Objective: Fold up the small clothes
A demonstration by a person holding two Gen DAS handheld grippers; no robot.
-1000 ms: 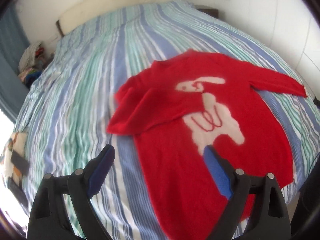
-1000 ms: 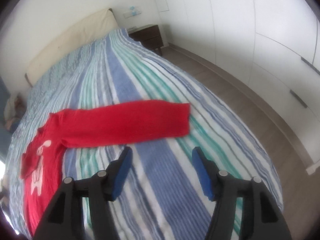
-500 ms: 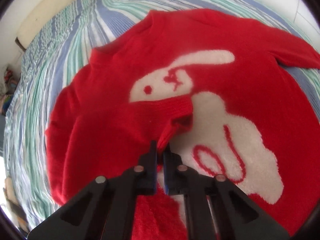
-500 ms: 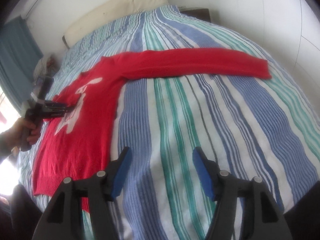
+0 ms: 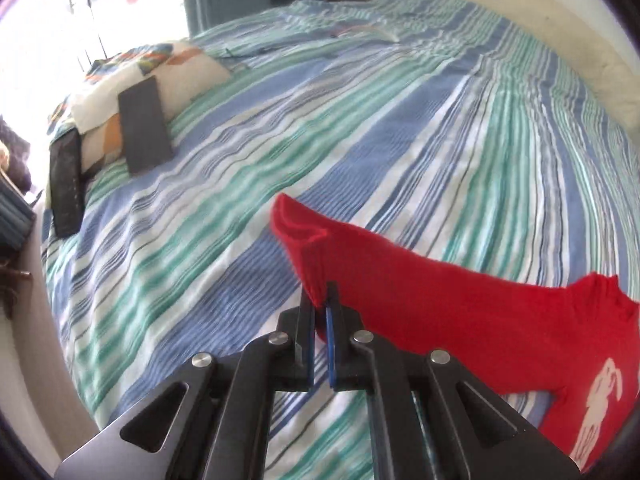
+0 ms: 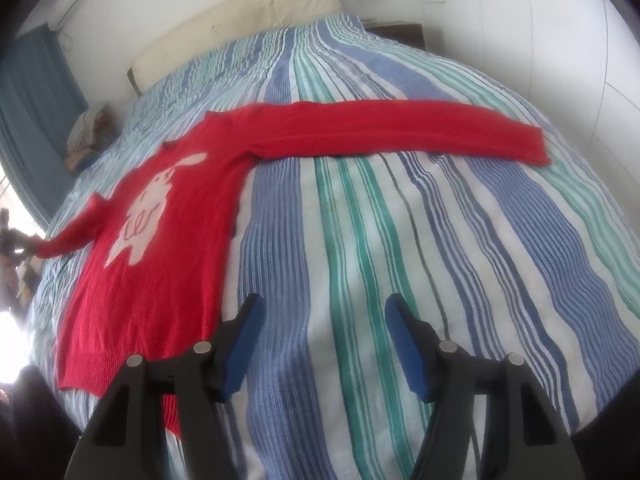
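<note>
A red sweater [image 6: 168, 216] with a white rabbit lies flat on the striped bed [image 6: 360, 240]. Its right sleeve [image 6: 400, 132] stretches straight out across the bed. My left gripper [image 5: 322, 308] is shut on the cuff end of the left sleeve [image 5: 400, 288] and holds it pulled out to the side, a little above the bedspread. The sweater's body shows at the right edge of the left wrist view [image 5: 592, 380]. My right gripper [image 6: 320, 320] is open and empty, over bare bedspread near the sweater's hem.
A patterned pillow [image 5: 160, 80] with a dark flat device [image 5: 146, 124] and another dark device [image 5: 66, 184] lies at the bed's left edge. A cream headboard [image 6: 240, 32], a nightstand [image 6: 400, 32] and a blue curtain [image 6: 36, 112] surround the bed.
My left gripper closed on the folded-in left sleeve cuff and pulled it outward, off the sweater's front. My right gripper swung towards the sweater's lower part and stays open.
</note>
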